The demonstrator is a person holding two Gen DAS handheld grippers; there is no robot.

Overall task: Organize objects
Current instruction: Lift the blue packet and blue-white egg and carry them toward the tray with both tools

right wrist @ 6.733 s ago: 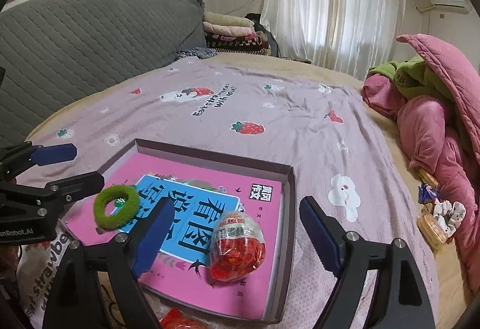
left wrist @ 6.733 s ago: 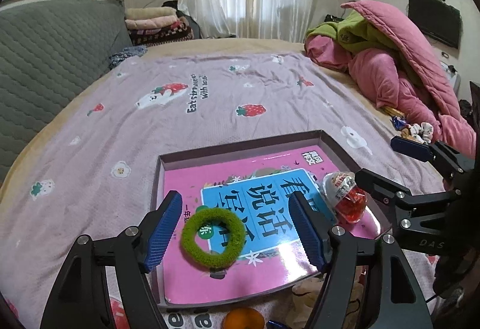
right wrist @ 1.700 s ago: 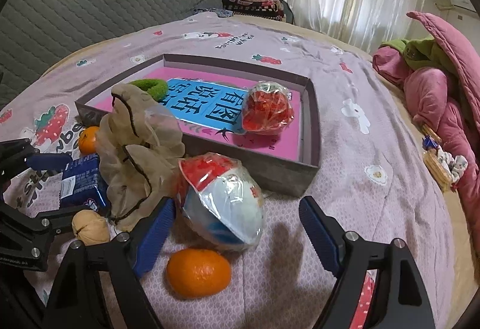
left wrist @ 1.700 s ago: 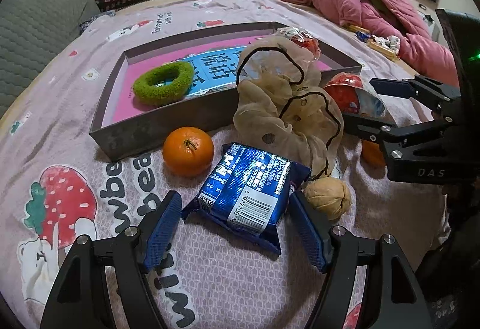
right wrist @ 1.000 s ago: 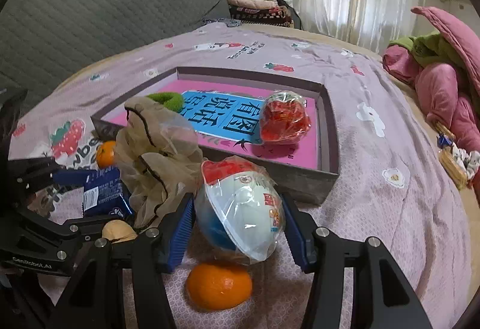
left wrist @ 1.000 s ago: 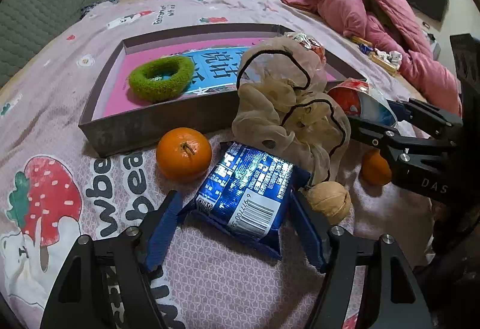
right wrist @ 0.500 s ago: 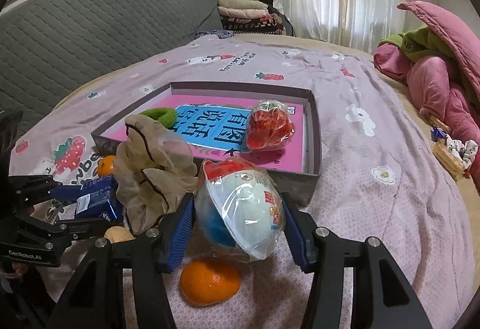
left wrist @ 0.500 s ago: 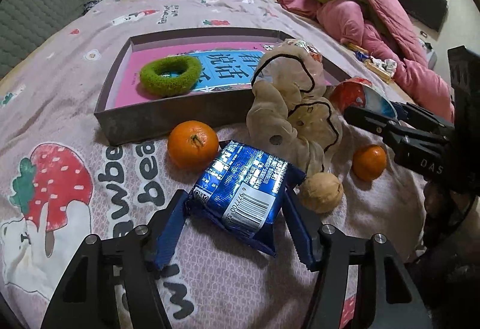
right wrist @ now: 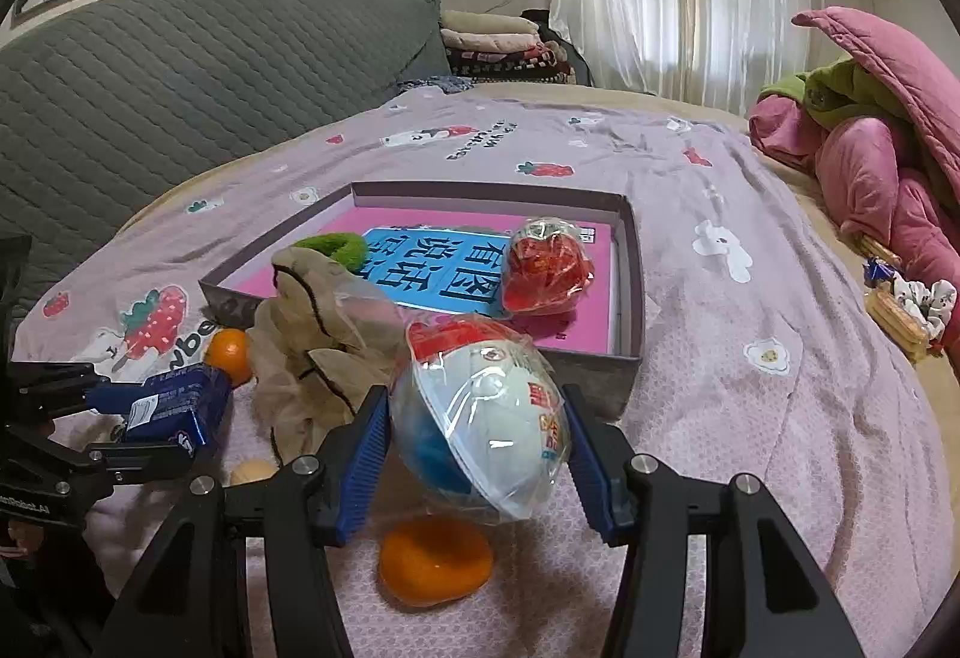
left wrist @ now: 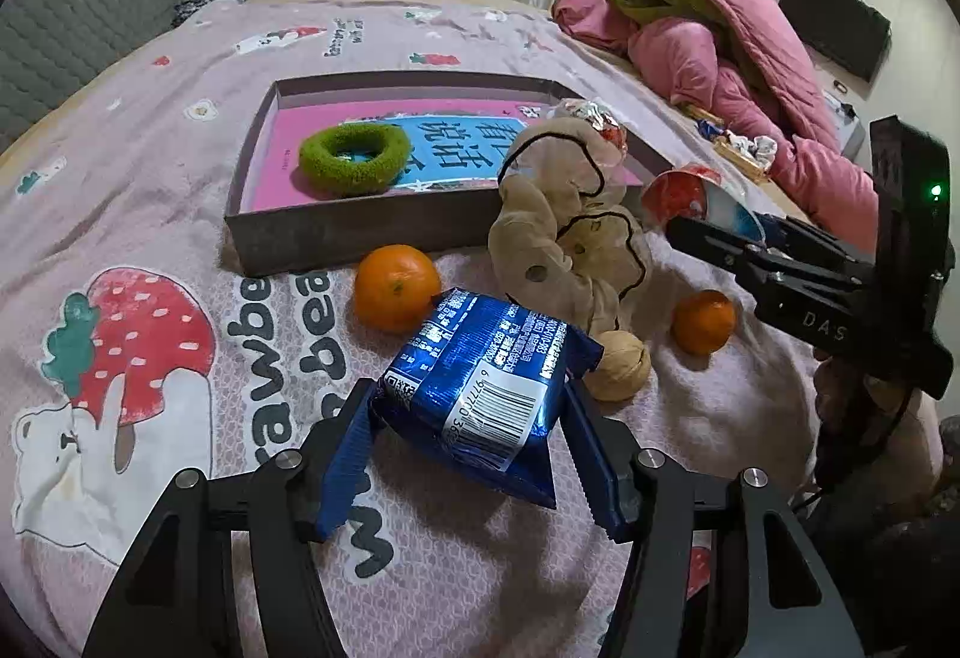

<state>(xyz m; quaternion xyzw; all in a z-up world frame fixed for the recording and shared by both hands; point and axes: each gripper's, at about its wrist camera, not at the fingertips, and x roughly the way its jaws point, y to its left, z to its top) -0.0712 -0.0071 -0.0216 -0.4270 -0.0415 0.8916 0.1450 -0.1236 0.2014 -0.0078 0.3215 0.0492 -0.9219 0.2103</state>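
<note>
Left wrist view: left gripper jaws were closing on a blue snack packet, pads touching its sides, lifted above the bed near its front edge. A mandarin, walnut and beige scrunchie lay beside; a green scrunchie sat in the box.

Right wrist view: right gripper jaws gripped a wrapped toy egg, held above a second mandarin, before the box's near wall.

- The blue snack packet carries a barcode with digits, of which "6 977700" reads at one end.
- The right gripper's black body bears white letters "DAS".
- The bedsheet shows large partial letters "awbe" and "bea" beside a strawberry.
- The book in the tray has big Chinese characters, "看图说话".
</note>
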